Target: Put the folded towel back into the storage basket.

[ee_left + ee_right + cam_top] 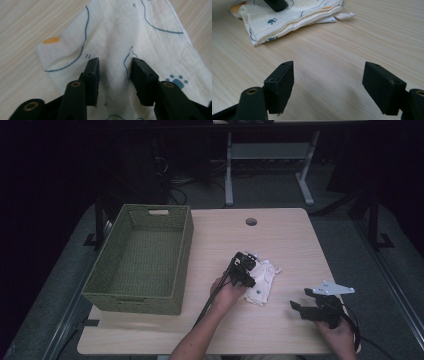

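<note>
So your left hand-held gripper (114,67) sits on the cloth (120,32) w/ jaws partly spread, fabric bunched btwn them; right hand-held gripper (328,75) spread wide over bare counter (352,45).

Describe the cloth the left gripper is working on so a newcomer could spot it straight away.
Start at the green woven basket on the table's left side, then look right across the pale wood. The cloth lies there, folded, under the left gripper, whose jaws straddle a pinched ridge. It is cream, with blue outlines, a blue paw print and an orange patch.
</note>
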The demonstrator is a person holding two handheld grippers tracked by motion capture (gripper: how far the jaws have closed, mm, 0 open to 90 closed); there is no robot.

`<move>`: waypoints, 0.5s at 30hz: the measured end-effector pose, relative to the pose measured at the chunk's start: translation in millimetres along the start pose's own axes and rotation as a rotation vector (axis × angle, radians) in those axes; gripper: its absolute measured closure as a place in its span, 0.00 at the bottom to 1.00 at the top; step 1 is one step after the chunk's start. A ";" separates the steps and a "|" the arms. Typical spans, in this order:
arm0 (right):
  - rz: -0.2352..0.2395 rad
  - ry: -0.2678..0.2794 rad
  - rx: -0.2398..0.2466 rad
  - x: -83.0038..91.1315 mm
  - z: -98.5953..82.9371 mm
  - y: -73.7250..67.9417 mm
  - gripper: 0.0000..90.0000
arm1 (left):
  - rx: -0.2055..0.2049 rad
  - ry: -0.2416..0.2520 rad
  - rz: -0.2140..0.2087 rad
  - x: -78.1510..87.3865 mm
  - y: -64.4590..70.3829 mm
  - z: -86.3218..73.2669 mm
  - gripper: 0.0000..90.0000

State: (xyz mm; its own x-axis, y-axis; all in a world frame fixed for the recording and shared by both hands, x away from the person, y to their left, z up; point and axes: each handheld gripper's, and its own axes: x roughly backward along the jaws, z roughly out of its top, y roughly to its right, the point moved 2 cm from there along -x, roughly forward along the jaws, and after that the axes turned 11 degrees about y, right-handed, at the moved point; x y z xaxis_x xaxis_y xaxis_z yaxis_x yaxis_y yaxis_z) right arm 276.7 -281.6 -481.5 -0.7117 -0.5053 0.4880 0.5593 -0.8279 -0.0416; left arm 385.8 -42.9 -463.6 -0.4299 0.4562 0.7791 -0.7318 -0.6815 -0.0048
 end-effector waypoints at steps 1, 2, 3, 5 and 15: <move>0.000 0.000 0.000 0.0 0.0 0.0 0.28 | -0.002 -0.002 -0.001 0.3 -0.4 0.1 0.67; 0.000 0.000 0.001 -0.1 0.0 0.0 0.28 | -0.003 -0.004 -0.003 0.5 -0.6 0.2 0.73; 0.000 -0.001 0.001 -0.1 0.0 -0.1 0.28 | -0.005 -0.005 -0.004 0.7 -0.5 0.2 0.74; 0.000 -0.001 0.003 -0.3 -0.1 -0.1 0.28 | -0.007 -0.004 -0.006 0.9 0.0 0.3 0.78; -0.002 -0.002 0.002 -0.5 -0.2 0.3 0.28 | 0.014 -0.005 -0.042 2.4 -0.5 -0.6 0.88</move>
State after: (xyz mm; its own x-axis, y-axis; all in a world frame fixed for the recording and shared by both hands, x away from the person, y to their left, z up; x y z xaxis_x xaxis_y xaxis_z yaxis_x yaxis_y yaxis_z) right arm 277.2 -281.6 -481.9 -0.7119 -0.5035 0.4896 0.5588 -0.8284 -0.0394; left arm 384.8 -41.1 -462.1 -0.3957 0.4818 0.7818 -0.7420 -0.6694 0.0370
